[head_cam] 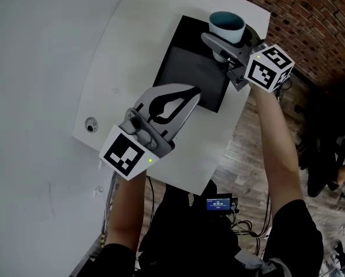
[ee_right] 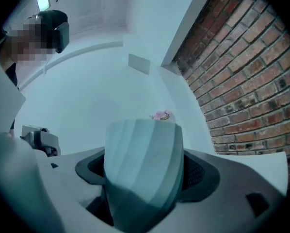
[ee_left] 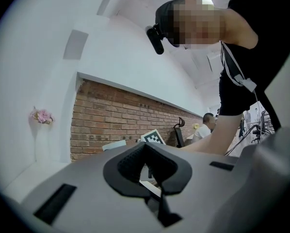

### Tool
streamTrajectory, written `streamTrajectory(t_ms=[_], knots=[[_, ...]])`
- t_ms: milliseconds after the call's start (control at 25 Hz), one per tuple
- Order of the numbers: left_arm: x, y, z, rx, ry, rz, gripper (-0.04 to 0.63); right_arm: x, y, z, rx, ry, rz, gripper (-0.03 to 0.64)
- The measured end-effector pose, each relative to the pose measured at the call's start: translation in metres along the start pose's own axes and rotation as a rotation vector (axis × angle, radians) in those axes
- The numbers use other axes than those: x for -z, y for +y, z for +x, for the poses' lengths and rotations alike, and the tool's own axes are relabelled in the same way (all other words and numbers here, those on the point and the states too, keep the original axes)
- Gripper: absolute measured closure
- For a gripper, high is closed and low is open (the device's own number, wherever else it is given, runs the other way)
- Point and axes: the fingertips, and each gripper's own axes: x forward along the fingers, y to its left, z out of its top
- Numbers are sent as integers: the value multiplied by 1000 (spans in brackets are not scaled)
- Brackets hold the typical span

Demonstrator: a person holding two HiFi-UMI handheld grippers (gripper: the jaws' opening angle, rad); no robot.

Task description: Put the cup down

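R gripper (head_cam: 223, 40) has its jaws spread wide and clamped round the cup (head_cam: 227, 26), white outside, teal inside. It's upright at the far right corner of the black mat (head_cam: 190, 68) on the white table (head_cam: 143, 39). L gripper (head_cam: 191, 92) is fully closed w/ nothing in it, over the mat's near edge.

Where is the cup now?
Head view, upper right: the cup is clamped in the right gripper over the far end of the black mat, by the brick wall.
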Motion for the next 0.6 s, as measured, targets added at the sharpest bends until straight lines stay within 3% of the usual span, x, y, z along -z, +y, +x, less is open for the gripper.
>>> streamTrajectory(t_ms=[280, 600], knots=[[6, 3, -7, -24, 12, -9, 588, 3, -26, 9, 54, -28, -30, 213], [9, 4, -8, -28, 27, -6, 588, 11, -45, 17, 76, 30, -87, 213]])
